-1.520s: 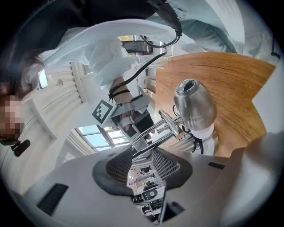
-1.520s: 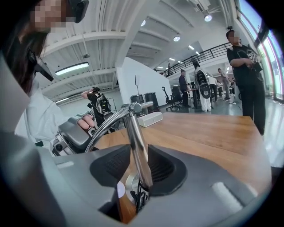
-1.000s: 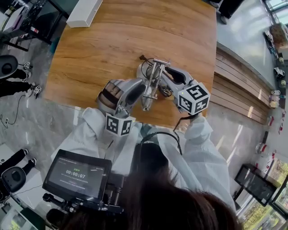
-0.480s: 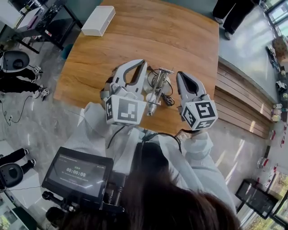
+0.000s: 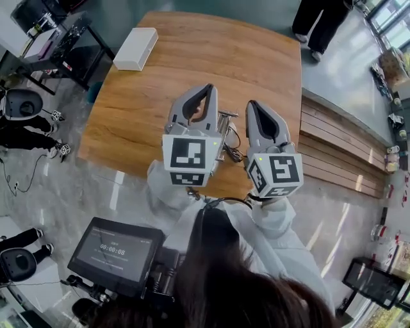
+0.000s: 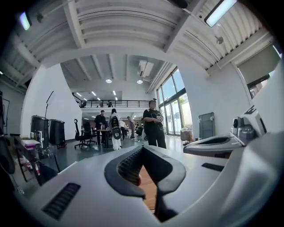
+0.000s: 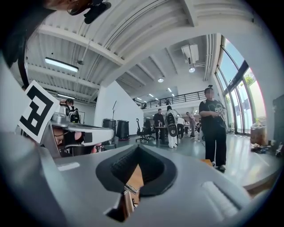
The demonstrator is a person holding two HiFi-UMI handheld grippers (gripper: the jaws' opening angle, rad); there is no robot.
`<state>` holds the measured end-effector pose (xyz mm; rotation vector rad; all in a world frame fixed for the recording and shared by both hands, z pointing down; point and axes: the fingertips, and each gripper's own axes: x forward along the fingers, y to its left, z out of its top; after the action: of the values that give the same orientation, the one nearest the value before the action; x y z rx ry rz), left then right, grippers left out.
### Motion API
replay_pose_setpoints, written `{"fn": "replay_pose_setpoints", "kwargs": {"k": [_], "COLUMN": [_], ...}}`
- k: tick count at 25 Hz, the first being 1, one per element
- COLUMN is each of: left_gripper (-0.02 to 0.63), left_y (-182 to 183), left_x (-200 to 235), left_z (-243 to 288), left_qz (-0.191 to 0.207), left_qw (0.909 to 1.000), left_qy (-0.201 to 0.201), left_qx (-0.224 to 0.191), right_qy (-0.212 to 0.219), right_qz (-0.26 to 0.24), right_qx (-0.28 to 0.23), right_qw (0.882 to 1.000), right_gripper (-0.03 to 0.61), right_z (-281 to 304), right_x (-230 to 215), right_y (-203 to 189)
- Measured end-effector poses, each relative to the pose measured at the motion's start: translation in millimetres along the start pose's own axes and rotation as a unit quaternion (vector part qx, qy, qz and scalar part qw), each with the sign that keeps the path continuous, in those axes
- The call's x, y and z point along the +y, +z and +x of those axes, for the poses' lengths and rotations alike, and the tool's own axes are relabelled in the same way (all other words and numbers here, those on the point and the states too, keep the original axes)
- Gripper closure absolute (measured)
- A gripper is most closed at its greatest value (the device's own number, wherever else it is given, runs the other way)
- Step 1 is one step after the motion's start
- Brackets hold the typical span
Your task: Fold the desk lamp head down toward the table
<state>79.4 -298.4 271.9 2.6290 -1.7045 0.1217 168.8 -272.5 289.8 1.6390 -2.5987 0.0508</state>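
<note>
Two hand-held grippers (image 5: 207,88) (image 5: 252,104), one desk lamp (image 5: 225,130), one white box (image 5: 136,49).

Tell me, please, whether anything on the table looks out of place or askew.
Nothing looks spilled or damaged. The desk lamp is mostly hidden behind the left gripper and right gripper, both shut and empty; its dark cable lies loosely tangled beside it. A white box sits near the far-left corner of the table.

Bright open hall with a polished grey floor (image 5: 77,186).
Below the jaws, a wooden table (image 5: 160,77) bearing a white box (image 5: 135,49); ahead of them, tall windows (image 6: 171,104), a mezzanine railing (image 6: 115,103), a ribbed ceiling (image 6: 124,26) with strip lights (image 6: 220,11).
</note>
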Motion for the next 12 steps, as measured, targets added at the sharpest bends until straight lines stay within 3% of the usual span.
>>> {"fn": "replay_pose_setpoints", "kwargs": {"k": [6,12], "left_gripper": [0.614,0.614], "left_y": [1,4], "left_x": [-13,-11], "left_z": [-6,-8], "left_qz": [-0.051,-0.027], "left_qw": [0.9985,0.9996], "left_qy": [-0.019,-0.01], "left_qx": [0.005,0.005], "right_qy": [-0.004,-0.004], "right_qz": [0.002,0.005], "right_qx": [-0.007,-0.006], "right_qw": [1.0,1.0], "right_gripper": [0.578,0.578], "right_z": [-10,-12], "right_x": [-2,-1], "right_y": [9,9]}}
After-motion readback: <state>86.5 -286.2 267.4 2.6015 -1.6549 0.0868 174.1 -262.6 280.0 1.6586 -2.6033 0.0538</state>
